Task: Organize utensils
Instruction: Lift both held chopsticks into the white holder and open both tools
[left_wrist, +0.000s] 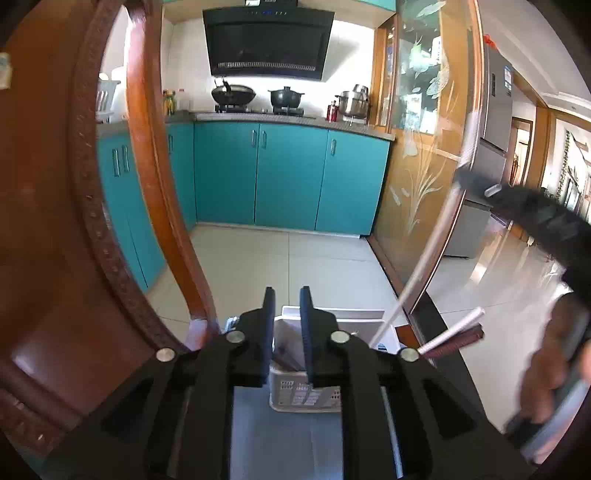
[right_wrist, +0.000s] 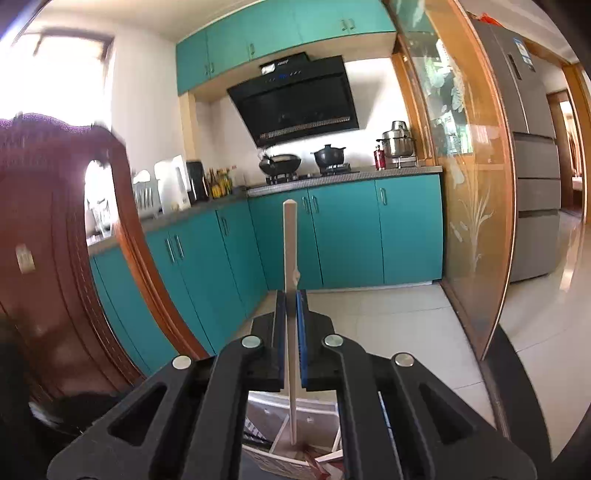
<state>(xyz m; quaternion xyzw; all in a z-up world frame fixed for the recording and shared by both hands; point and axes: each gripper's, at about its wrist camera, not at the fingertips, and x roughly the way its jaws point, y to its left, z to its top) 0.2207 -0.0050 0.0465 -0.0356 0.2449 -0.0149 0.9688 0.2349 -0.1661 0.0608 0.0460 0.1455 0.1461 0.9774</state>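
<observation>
Right claw (right_wrist: 291, 306) grasping white chopstick (right_wrist: 290, 251) upright; left claw (left_wrist: 288, 314) released over basket (left_wrist: 306, 397).

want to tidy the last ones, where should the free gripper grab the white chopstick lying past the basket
Grip the white chopstick near its middle, coming from above with the fingers across its length. It lies slanted beside a dark red one, right of the white basket, so a narrow pinch avoids taking both. The left gripper looks free.

No legible text anywhere, range hood (left_wrist: 268, 42) logo blurred, refrigerator (right_wrist: 524, 122) sticker upper right too small to read
</observation>
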